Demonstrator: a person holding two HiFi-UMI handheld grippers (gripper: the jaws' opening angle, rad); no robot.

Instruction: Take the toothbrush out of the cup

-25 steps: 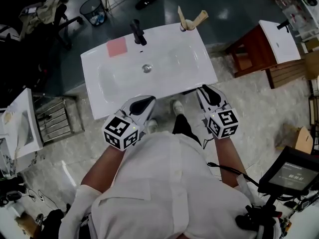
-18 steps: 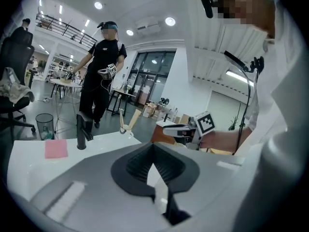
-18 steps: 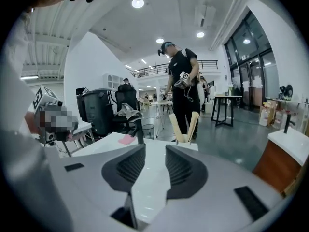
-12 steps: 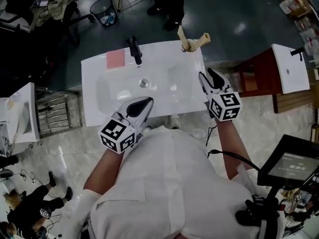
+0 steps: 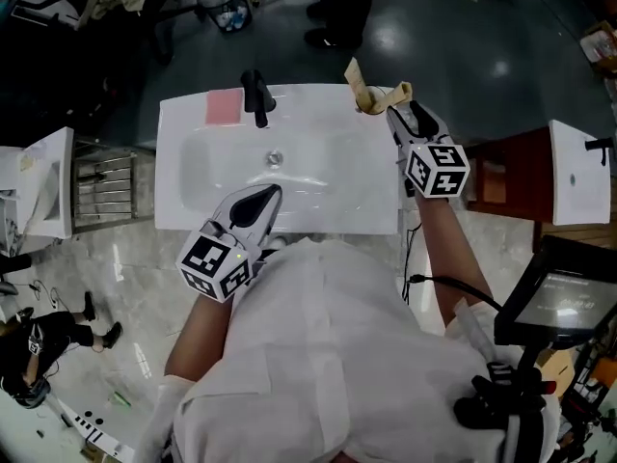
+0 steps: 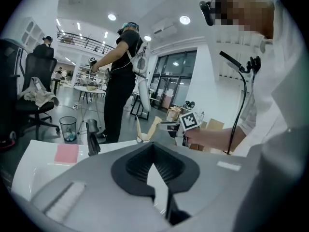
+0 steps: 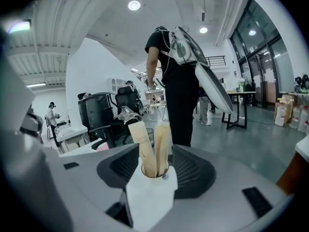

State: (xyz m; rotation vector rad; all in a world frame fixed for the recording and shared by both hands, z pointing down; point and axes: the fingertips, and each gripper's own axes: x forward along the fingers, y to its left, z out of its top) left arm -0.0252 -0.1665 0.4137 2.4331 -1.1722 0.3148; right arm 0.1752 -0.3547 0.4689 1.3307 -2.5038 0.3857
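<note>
A small cup (image 5: 368, 102) stands at the white sink's (image 5: 318, 205) back right corner. It holds two toothbrushes in tan paper wrappers (image 5: 358, 82). My right gripper (image 5: 406, 116) is just right of the cup, jaws opening. In the right gripper view the cup (image 7: 155, 172) and both wrapped toothbrushes (image 7: 145, 149) sit straight ahead between the spread jaws, with no pad pressing on them. My left gripper (image 5: 258, 204) is shut and empty over the sink's front edge. In the left gripper view the cup (image 6: 141, 139) shows far off, beyond the shut left gripper (image 6: 154, 164).
A black faucet (image 5: 255, 96) stands at the back middle of the sink, with a pink pad (image 5: 223, 107) left of it and a drain (image 5: 275, 158) in the basin. A person in black (image 7: 178, 91) stands beyond the sink. A waste bin (image 5: 224, 0) sits on the floor.
My right gripper travelled from the sink's front edge to the cup at the back right corner, and its jaws spread apart. The left gripper shifted forward over the sink's front, still shut.
</note>
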